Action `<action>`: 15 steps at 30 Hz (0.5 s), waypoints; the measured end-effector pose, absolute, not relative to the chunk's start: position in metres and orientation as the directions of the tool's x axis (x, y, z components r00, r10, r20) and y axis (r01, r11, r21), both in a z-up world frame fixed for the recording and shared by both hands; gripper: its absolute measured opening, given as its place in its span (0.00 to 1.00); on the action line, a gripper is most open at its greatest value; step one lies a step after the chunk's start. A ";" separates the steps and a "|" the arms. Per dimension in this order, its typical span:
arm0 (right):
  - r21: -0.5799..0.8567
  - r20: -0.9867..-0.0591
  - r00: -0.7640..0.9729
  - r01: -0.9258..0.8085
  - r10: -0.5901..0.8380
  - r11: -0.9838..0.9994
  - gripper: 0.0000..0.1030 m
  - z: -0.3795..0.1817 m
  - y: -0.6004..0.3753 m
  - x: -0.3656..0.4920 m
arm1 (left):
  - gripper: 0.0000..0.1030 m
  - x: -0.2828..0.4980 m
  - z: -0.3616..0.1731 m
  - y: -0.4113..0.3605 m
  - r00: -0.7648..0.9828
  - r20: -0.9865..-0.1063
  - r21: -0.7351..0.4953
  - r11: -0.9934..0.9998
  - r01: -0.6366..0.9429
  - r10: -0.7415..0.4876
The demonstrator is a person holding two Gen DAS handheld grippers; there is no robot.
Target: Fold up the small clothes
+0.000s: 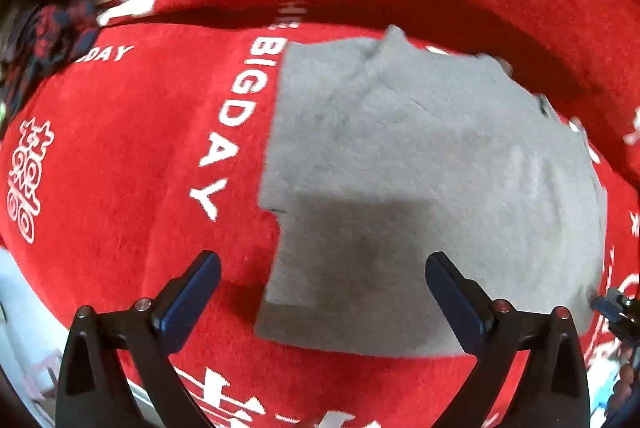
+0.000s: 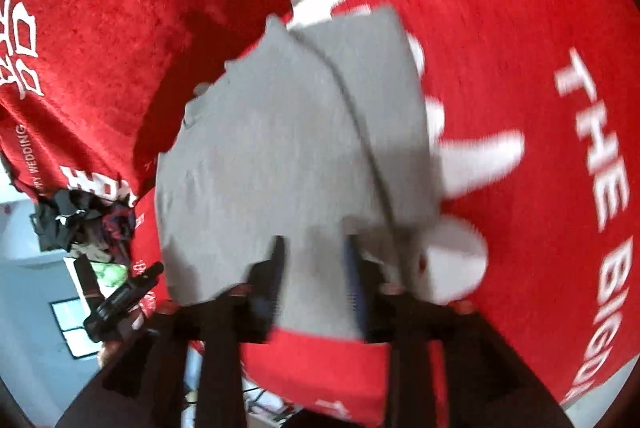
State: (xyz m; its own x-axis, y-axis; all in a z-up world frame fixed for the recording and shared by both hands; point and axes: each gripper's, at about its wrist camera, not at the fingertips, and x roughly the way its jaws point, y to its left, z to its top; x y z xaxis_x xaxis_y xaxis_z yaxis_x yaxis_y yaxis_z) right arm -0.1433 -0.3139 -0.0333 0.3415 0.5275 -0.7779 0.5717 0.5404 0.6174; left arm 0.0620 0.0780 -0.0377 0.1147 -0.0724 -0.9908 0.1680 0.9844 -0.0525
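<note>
A small grey garment (image 1: 420,164) lies partly folded on a red cloth with white lettering (image 1: 132,156). My left gripper (image 1: 322,264) is open, its blue-padded fingers (image 1: 192,292) spread over the garment's near left edge, not holding it. In the right wrist view the grey garment (image 2: 288,148) is blurred by motion. My right gripper (image 2: 314,260) has its fingers close together on the garment's near edge, gripping a fold of grey fabric.
A heap of dark and patterned clothes (image 1: 52,28) lies at the far left of the red cloth; it also shows in the right wrist view (image 2: 84,220). The other gripper (image 2: 120,296) shows at the lower left there. The table edge (image 1: 24,360) drops off near left.
</note>
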 end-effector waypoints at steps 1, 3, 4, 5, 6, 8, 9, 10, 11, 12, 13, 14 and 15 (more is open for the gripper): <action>0.620 -0.772 0.338 0.586 0.538 0.521 0.41 -0.037 -0.307 -0.148 | 0.99 0.059 -0.037 0.078 0.110 -0.990 -0.064 0.982 0.179 -0.084; 0.615 -0.766 0.336 0.631 0.547 0.473 0.41 -0.043 -0.298 -0.167 | 0.99 0.054 -0.036 0.081 0.096 -0.992 -0.062 0.979 0.192 -0.082; 0.611 -0.765 0.338 0.649 0.549 0.453 0.41 -0.046 -0.295 -0.174 | 0.99 0.053 -0.037 0.084 0.088 -0.992 -0.067 0.980 0.190 -0.085; 0.607 -0.763 0.344 0.673 0.547 0.423 0.41 -0.050 -0.292 -0.183 | 0.99 0.052 -0.039 0.089 0.074 -0.992 -0.086 0.979 0.183 -0.101; 0.598 -0.764 0.357 0.705 0.537 0.382 0.41 -0.053 -0.289 -0.195 | 0.99 0.052 -0.044 0.095 0.057 -0.992 -0.103 0.980 0.173 -0.114; 0.584 -0.774 0.393 0.747 0.497 0.317 0.41 -0.058 -0.288 -0.210 | 0.99 0.052 -0.054 0.110 0.024 -0.992 -0.123 0.982 0.143 -0.127; 0.580 -0.779 0.413 0.761 0.472 0.290 0.41 -0.060 -0.289 -0.215 | 0.99 0.052 -0.058 0.116 0.013 -0.991 -0.128 0.983 0.134 -0.131; 0.574 -0.787 0.435 0.776 0.438 0.260 0.41 -0.063 -0.291 -0.219 | 0.99 0.052 -0.062 0.122 -0.005 -0.991 -0.134 0.983 0.123 -0.135; 0.575 -0.789 0.468 0.791 0.398 0.210 0.41 -0.068 -0.294 -0.222 | 0.99 0.051 -0.064 0.128 -0.023 -0.989 -0.150 0.982 0.115 -0.148; 0.592 -0.775 0.505 0.790 0.379 0.158 0.41 -0.071 -0.296 -0.224 | 0.99 0.051 -0.066 0.131 -0.036 -0.986 -0.169 0.979 0.111 -0.166; 0.608 -0.757 0.540 0.788 0.367 0.094 0.40 -0.074 -0.298 -0.224 | 0.99 0.051 -0.065 0.136 -0.046 -0.981 -0.192 0.976 0.107 -0.188; 0.605 -0.757 0.542 0.793 0.366 0.077 0.19 -0.074 -0.298 -0.220 | 0.99 0.051 -0.063 0.139 -0.048 -0.977 -0.210 0.972 0.107 -0.206; 0.606 -0.758 0.538 0.791 0.369 0.091 0.13 -0.072 -0.297 -0.215 | 0.99 0.050 -0.062 0.141 -0.050 -0.975 -0.222 0.969 0.109 -0.218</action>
State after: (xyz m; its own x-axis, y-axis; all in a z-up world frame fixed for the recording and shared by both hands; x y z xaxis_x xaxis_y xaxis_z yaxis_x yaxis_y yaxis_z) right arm -0.2152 -0.2975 -0.0719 0.5379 0.3695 -0.7577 0.7905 0.0912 0.6056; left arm 0.0505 0.1414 -0.0616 -0.0497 -0.2182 -0.9746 0.1094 0.9688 -0.2225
